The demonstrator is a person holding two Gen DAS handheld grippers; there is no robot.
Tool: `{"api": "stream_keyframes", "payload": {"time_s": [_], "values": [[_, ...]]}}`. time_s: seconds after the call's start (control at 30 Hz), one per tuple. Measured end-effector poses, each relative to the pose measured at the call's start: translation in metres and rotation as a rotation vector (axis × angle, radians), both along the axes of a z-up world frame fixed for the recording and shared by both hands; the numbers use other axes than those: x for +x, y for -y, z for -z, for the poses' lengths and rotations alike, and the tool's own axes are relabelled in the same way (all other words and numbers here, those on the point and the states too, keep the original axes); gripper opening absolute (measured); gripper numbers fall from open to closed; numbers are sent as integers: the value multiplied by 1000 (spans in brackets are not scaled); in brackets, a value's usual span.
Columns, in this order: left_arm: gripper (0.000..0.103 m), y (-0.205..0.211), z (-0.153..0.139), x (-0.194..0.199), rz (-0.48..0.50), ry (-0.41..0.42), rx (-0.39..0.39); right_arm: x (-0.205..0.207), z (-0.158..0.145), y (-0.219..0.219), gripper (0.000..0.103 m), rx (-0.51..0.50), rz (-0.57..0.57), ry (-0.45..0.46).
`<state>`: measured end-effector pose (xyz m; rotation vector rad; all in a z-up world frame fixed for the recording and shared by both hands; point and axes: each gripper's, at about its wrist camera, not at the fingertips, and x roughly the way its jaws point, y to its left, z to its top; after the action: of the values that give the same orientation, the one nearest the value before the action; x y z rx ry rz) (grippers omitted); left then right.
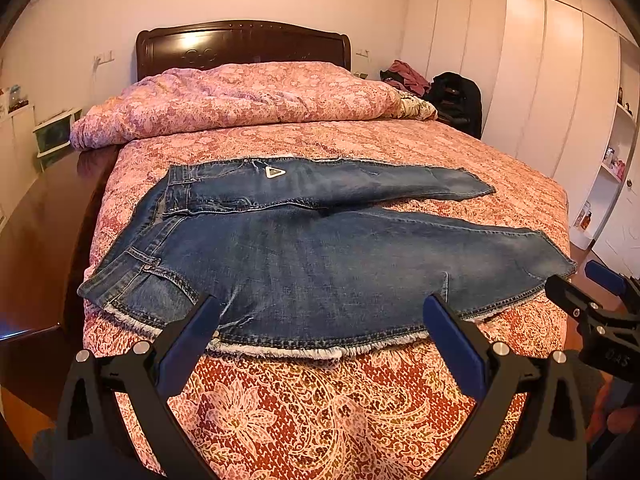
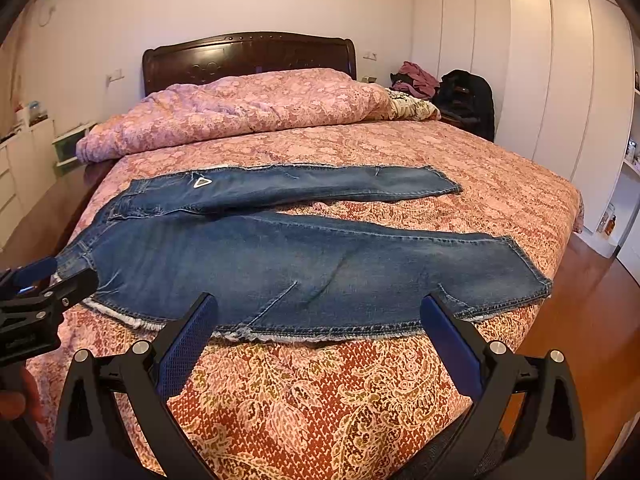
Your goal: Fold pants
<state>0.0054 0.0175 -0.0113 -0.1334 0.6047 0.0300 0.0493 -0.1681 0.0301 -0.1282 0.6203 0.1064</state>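
Two grippers: both black-framed with blue pads, held low over the foot end of the bed, neither touching cloth.
Left gripper (image 1: 320,312): spread wide, nothing between its pads; it hovers just short of the frayed near edge of the jeans, toward the waist end.
Right gripper (image 2: 318,312): also spread wide and empty; it hovers just short of the same frayed edge, toward the leg end.
Gripper neighbours: in the left wrist view the right gripper (image 1: 592,280) shows at the right edge beside the near leg's cuff; in the right wrist view the left gripper (image 2: 52,276) shows at the left edge by the waistband corner.
Pants: dark blue denim jeans with frayed white side seams (image 1: 320,256) lie flat across the bed, waistband to the left, cuffs to the right.
Legs: the two legs are apart, splayed in a narrow V; the far leg carries a small white triangle patch (image 1: 275,172) near the waist.
Bed: a red-and-pink paisley bedspread (image 1: 320,408) covers it, with bare cover showing between the legs.
Quilt: a bunched pink floral quilt (image 1: 240,100) sits well beyond the jeans, against the dark carved wooden headboard (image 1: 240,44).
Room: white wardrobe doors (image 1: 540,80) stand along the right wall.
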Motion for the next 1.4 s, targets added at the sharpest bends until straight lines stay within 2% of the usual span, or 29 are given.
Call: {"api": "stream_keyframes", "payload": {"time_s": [0.13,0.6,0.97,1.1,1.17,1.33,1.4], "values": [[101,0,0,2,2,0,-19,0,1,0,100,0,0,0],[101,0,4,3,-3,-7,-14,1,3,-1,100,-5,2,-17],[101,-2,7,13,2,-56,-12,11,3,7,100,28,21,-63],[101,-22,-3,34,28,-72,-40,22,5,15,100,104,33,-113],[101,-35,-8,48,44,-68,-28,31,9,18,100,146,28,-153],[101,-97,-24,113,85,-142,-43,58,23,15,100,231,-15,-277],[101,-121,-27,138,118,-162,-94,67,28,10,100,247,-38,-313]]}}
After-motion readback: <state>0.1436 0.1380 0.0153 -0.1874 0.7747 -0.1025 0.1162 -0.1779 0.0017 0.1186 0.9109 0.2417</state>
